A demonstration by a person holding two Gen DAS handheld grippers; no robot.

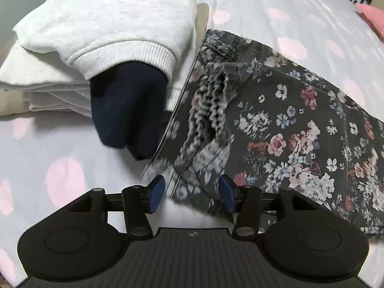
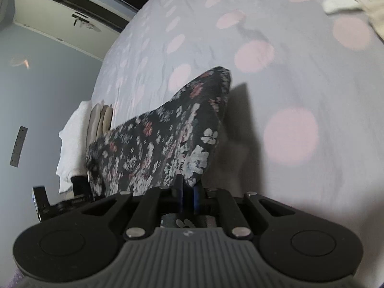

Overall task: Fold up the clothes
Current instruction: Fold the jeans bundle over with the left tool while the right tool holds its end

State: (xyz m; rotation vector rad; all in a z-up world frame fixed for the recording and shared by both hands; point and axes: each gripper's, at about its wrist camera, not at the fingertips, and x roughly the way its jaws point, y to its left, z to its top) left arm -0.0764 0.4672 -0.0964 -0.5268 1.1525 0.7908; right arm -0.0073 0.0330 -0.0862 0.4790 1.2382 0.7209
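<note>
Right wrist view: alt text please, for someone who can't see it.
The right gripper is shut on a corner of the dark floral-print garment, which rises tent-like off the pale pink-dotted bedsheet. Folded white and cream clothes are stacked behind.

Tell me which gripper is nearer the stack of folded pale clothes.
Left. The left gripper straddles the floral garment's edge right beside the stack of folded pale clothes. The right gripper pinches the garment's far end, across it from the stack.

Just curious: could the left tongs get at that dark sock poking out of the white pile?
Probably yes. The left tongs stand open over the floral garment's edge, and the dark sock lies uncovered just beyond, with nothing between.
</note>
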